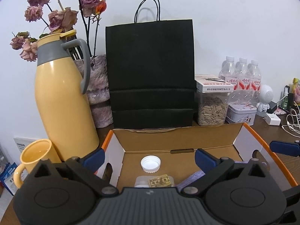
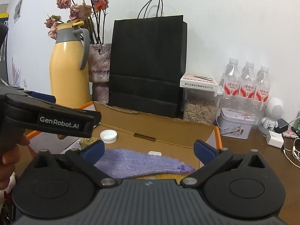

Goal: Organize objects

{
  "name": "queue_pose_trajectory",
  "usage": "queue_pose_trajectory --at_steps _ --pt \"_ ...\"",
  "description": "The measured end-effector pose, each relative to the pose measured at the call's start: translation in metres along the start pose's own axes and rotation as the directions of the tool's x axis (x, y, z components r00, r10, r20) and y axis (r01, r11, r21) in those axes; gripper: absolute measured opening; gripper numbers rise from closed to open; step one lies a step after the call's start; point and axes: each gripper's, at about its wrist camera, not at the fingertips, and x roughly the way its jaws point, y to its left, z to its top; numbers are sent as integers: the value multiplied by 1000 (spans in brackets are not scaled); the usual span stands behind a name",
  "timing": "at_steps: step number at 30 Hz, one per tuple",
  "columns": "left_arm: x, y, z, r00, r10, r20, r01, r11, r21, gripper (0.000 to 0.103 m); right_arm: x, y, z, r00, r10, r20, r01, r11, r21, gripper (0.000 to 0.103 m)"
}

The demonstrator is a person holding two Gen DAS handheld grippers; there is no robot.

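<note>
An open cardboard box (image 1: 168, 140) with orange edges lies on the desk in front of both grippers. Inside it lie a white bottle cap (image 1: 150, 164), a small clear case with a tan label (image 1: 154, 181) and a purple knitted cloth (image 2: 138, 162). My left gripper (image 1: 149, 156) hovers above the box with its blue pads wide apart and nothing between them. My right gripper (image 2: 149, 149) stands open above the purple cloth, holding nothing. In the right wrist view the left gripper's black body (image 2: 46, 118) shows at the left, held by a hand (image 2: 8, 157). The cap (image 2: 108, 133) sits beyond it.
Behind the box stand a yellow thermos jug (image 1: 63, 97), a vase of dried roses (image 1: 99, 93), a black paper bag (image 1: 151, 75), a seed jar (image 1: 212, 108), water bottles (image 1: 241, 75) and a tin (image 1: 241, 113). A yellow mug (image 1: 35, 157) sits left. Chargers and cables (image 1: 289, 120) lie right.
</note>
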Motion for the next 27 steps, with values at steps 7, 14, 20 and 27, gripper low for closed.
queue_pose_trajectory --at_steps 7,14,20,27 --pt "1 -1 0 1000 0 -2 0 1000 -1 103 0 0 0 1000 -13 1 13 1000 -6 103" --pt "-1 -1 0 1000 -4 0 4 1000 -4 103 -1 1 1 1000 -16 5 16 1000 -12 103" --pt "-5 1 1 1000 -9 5 10 1000 -17 103 -6 2 2 1000 -16 15 16 1000 -17 103" --pt "-21 4 1 1000 -14 27 15 999 -30 103 -20 3 4 999 -19 46 20 1000 -20 103"
